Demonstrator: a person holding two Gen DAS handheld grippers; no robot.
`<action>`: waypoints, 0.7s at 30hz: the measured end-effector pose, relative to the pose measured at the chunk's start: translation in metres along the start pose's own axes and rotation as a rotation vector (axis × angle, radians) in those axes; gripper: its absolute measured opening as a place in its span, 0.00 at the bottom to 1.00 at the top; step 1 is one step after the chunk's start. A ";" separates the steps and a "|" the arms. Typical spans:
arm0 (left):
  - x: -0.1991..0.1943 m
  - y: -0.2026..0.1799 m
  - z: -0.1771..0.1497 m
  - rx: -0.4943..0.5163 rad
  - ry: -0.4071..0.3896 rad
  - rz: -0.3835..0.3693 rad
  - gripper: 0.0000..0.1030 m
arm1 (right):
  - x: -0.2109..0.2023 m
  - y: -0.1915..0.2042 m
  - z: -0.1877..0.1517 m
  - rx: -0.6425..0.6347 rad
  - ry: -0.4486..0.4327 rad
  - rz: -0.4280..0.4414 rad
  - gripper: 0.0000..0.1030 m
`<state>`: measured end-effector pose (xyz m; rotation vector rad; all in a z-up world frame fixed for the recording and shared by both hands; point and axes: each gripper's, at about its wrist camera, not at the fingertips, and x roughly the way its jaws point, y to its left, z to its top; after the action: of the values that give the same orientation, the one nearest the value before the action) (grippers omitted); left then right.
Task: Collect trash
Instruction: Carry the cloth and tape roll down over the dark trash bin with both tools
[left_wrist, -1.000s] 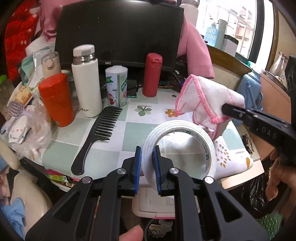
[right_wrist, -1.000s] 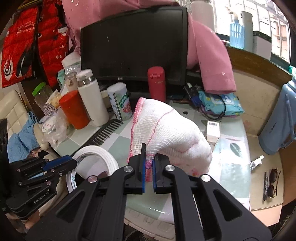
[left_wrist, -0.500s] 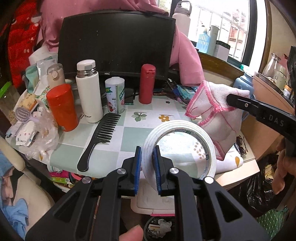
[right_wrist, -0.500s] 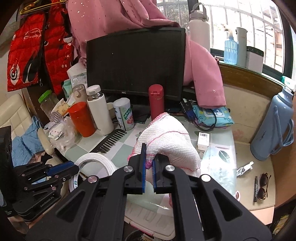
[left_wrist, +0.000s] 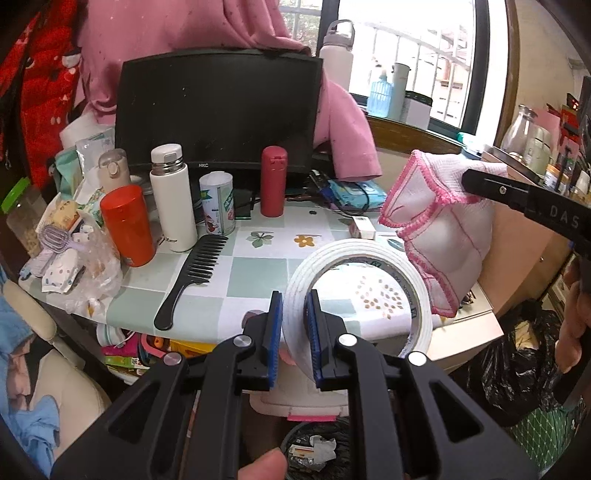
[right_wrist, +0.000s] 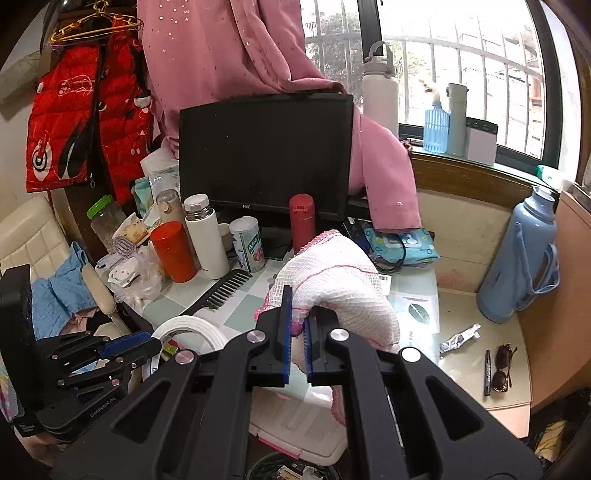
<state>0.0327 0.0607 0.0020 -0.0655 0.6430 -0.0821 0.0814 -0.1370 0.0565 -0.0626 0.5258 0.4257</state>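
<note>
My left gripper (left_wrist: 294, 321) is shut on a white tape roll (left_wrist: 369, 266) and holds it up in front of the table's near edge; the roll also shows in the right wrist view (right_wrist: 192, 326). My right gripper (right_wrist: 297, 325) is shut on a white cloth with pink trim (right_wrist: 343, 284), held above the table's right side; the cloth also shows in the left wrist view (left_wrist: 439, 236). A trash bin with paper scraps (left_wrist: 314, 446) sits below, partly hidden by my left gripper. A black trash bag (left_wrist: 517, 354) lies at the lower right.
The tiled table (left_wrist: 255, 266) carries a black comb (left_wrist: 192, 277), an orange cup (left_wrist: 127, 225), a white flask (left_wrist: 173, 199), a tin can (left_wrist: 218, 205), a red bottle (left_wrist: 273, 181) and a monitor (left_wrist: 218, 110). A blue thermos (right_wrist: 517, 258), sunglasses (right_wrist: 502, 365) and a tube (right_wrist: 460, 338) stand at the right.
Both grippers have pulled back and up from the table with the tape roll and the cloth still held. The bin below has come into view.
</note>
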 end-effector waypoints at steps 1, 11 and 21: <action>-0.004 -0.003 -0.002 0.002 -0.002 -0.004 0.13 | -0.006 0.000 -0.003 0.003 -0.002 -0.002 0.05; -0.042 -0.030 -0.029 0.041 -0.013 -0.024 0.13 | -0.056 0.003 -0.049 0.034 -0.002 -0.011 0.05; -0.060 -0.053 -0.085 0.067 0.020 -0.031 0.13 | -0.078 0.009 -0.129 0.078 0.048 -0.008 0.05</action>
<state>-0.0697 0.0112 -0.0256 -0.0097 0.6591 -0.1349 -0.0440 -0.1793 -0.0155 -0.0003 0.5883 0.3964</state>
